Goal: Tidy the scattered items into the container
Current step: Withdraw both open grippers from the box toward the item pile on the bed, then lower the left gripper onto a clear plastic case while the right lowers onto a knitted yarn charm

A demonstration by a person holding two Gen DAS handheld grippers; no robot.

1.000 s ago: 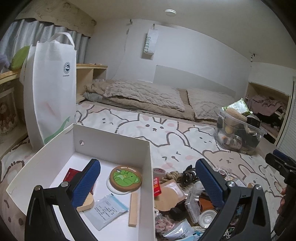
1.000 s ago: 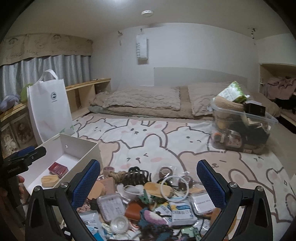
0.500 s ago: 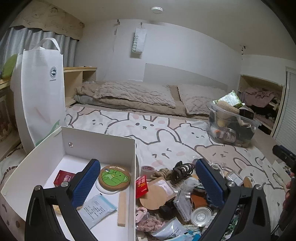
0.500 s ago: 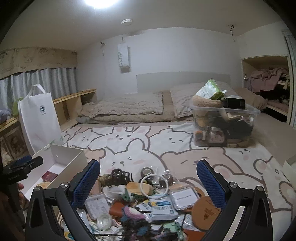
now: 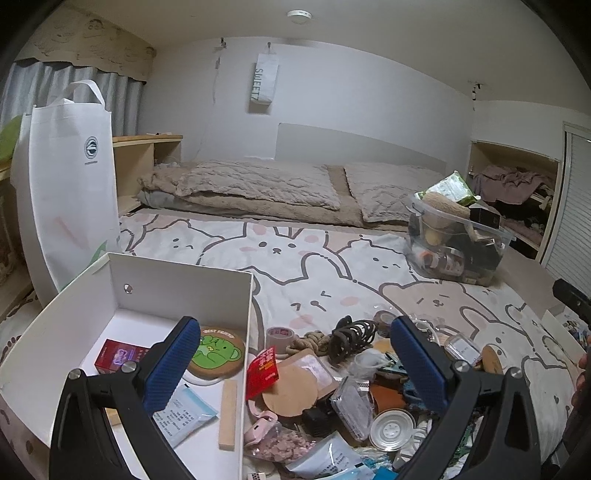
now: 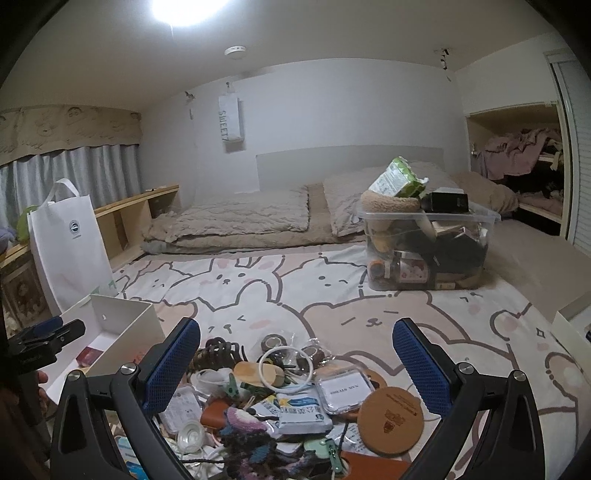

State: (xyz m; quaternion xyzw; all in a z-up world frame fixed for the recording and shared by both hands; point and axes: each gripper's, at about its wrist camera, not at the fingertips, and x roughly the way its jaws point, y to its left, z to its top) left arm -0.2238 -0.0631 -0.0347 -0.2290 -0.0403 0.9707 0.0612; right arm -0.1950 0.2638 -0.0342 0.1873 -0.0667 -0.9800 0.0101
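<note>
Both grippers, left gripper point(image 5: 291, 360) & right gripper point(image 6: 295, 363), hover w/ jaws spread & empty over the scattered items point(image 6: 280, 391) at 6 o'clock on the bed, white container point(image 5: 184, 291) at 9 o'clock just beside, prob. for short drops.

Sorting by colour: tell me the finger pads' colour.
Blue, on black fingers; clearest in the left wrist view.

White walls point(image 6: 332, 110), grey curtains point(image 6: 74, 170), bed point(image 6: 258, 280), ceiling light point(image 6: 184, 7)
</note>
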